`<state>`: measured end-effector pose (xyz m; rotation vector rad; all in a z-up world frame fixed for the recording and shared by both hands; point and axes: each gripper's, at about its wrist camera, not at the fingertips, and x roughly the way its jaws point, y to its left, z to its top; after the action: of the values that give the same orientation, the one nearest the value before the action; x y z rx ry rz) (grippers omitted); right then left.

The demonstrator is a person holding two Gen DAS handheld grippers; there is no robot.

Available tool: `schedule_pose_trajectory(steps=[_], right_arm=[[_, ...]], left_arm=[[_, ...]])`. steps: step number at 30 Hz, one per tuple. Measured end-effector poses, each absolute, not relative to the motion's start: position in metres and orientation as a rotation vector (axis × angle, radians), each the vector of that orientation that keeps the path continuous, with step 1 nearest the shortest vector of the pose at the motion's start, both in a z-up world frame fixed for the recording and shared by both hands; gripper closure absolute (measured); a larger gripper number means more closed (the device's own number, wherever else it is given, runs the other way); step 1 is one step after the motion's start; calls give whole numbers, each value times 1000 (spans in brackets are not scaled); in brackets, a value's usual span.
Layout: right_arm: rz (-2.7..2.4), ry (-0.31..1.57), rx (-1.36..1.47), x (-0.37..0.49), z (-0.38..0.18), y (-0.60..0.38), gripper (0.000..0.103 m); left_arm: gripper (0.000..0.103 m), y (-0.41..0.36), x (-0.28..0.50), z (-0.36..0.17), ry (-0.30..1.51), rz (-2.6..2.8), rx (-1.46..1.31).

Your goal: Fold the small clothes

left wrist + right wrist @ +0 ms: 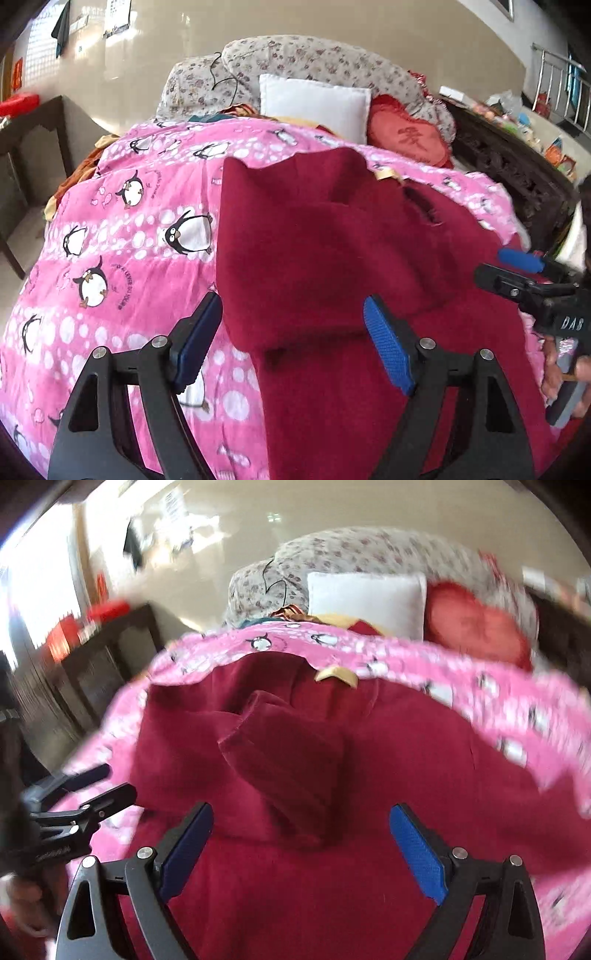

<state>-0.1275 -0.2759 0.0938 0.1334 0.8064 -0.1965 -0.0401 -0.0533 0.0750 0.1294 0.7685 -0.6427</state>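
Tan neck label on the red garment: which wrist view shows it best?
Right wrist view: the tan label sits near centre, unobstructed, though motion-blurred. The left wrist view shows it sharper but smaller, partly tucked behind a raised fold of the red garment.

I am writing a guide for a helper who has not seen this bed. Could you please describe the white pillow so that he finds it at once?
Start from the pink penguin blanket covering the bed. At its far end lies a grey floral bolster; the white pillow leans against it. It alone is plain white and square, beside a red heart-shaped cushion.
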Motion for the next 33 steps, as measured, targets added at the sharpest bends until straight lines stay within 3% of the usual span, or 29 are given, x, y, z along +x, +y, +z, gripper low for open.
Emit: schedule_pose_trajectory(steps=[1, 2, 4, 5, 7, 11, 13, 15, 17, 18, 19, 20, 26, 30, 32, 33], right_arm=[[-245, 816, 57, -113, 89, -267, 9], [-271, 820, -2, -98, 83, -262, 21], [-263, 824, -26, -83, 76, -270, 88], [-260, 829, 21, -84, 76, -281, 92], [-224, 782, 225, -106, 83, -319, 92], [-284, 758, 356, -158, 80, -376, 92], [-272, 759, 451, -171, 70, -396, 86], [-265, 773, 497, -170, 61, -406, 62], [-209, 752, 537, -163, 57, -410, 61], [-199, 748, 524, -157, 60, -409, 68], [-204, 738, 503, -155, 64, -408, 90], [-214, 718, 473, -151, 72, -408, 95], [-411, 600, 368, -170, 107, -424, 95], [-456, 757, 413, -172, 67, -450, 93], [-453, 727, 418, -184, 75, -453, 84], [-480, 700, 401, -192, 85, -451, 70]], left_arm=[[23, -58, -38, 71, 771, -624, 145], [23, -64, -36, 67, 778, -611, 157], [23, -70, -33, 60, 810, -621, 164], [23, -71, -34, 58, 815, -621, 164], [23, -70, -34, 57, 809, -623, 157], [23, -72, -32, 56, 806, -626, 154], [23, -78, -29, 52, 820, -623, 159], [23, -82, -29, 47, 824, -612, 173], [23, -82, -30, 45, 824, -600, 176], [23, -82, -29, 43, 828, -593, 174], [24, -81, -27, 42, 837, -585, 168], [23, -81, -22, 43, 846, -571, 157], [23, -75, -7, 49, 835, -532, 66], [24, -81, 2, 38, 874, -515, 96], [24, -78, 1, 40, 867, -520, 94], [24, -76, 0, 44, 851, -514, 94]])
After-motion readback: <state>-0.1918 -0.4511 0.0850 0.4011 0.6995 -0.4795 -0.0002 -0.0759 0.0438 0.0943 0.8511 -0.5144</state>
